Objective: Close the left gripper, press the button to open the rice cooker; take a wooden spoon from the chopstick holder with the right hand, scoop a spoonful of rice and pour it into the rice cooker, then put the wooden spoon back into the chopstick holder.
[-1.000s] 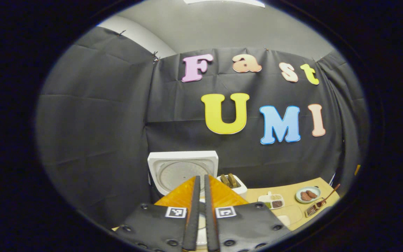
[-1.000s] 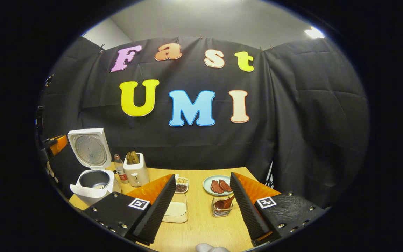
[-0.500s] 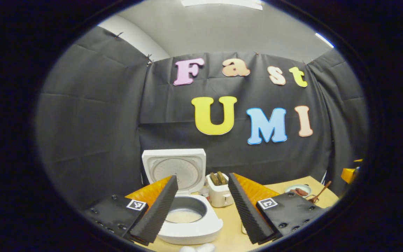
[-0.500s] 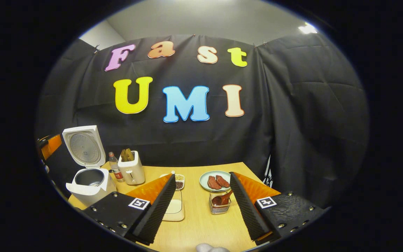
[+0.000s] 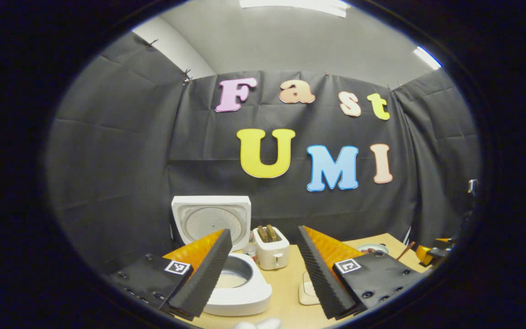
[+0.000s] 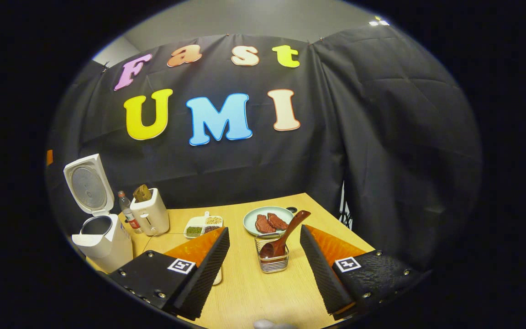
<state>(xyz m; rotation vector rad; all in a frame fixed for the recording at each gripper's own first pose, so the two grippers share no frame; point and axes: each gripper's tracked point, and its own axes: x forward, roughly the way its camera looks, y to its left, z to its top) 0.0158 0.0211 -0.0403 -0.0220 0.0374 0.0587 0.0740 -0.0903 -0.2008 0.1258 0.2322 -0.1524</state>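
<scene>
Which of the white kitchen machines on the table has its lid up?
The rice cooker at the table's left end; the toaster beside it has no lid.

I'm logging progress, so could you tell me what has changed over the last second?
The left gripper opened and drew back from the rice cooker. The right gripper, open throughout, moved nearer the chopstick holder with the wooden spoon. The cooker's lid stayed up.

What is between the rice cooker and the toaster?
In the right gripper view, a small bottle stands between the rice cooker and the toaster.
</scene>
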